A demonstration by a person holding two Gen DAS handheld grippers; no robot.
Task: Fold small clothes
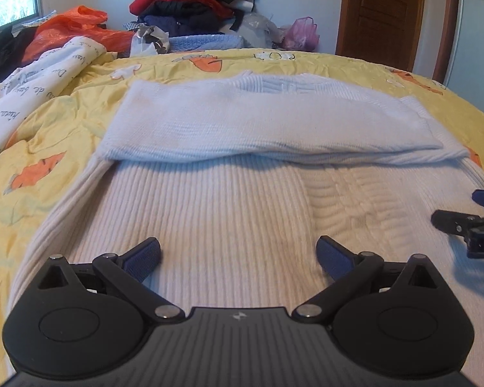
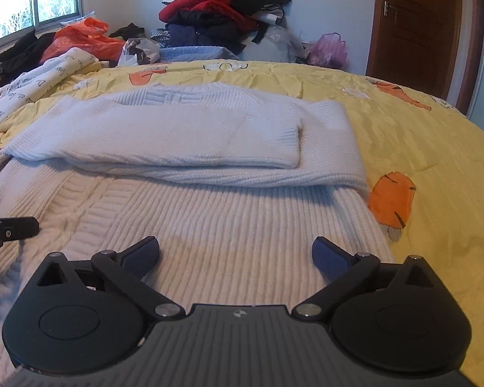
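A white ribbed knit sweater [image 1: 209,213] lies flat on the yellow bedspread [image 1: 64,122], its sleeves [image 1: 258,122] folded across the upper body. In the left wrist view my left gripper [image 1: 238,251] hovers open over the sweater's lower part with nothing between its fingers. The right gripper [image 1: 468,222] shows at that view's right edge. From the right wrist, the same sweater [image 2: 209,219] fills the foreground with the folded sleeves [image 2: 177,138] beyond. My right gripper [image 2: 235,251] is wide open above the knit near its right side, holding nothing. The left gripper [image 2: 3,225] peeks in at the left.
A pile of dark and red clothes [image 1: 190,3] stands behind the bed, beside orange [image 1: 71,29] and pink plastic bags [image 1: 301,34]. A printed white quilt [image 1: 35,87] lies on the left. A brown door [image 1: 384,16] is at the back right, a window [image 2: 32,3] at the left.
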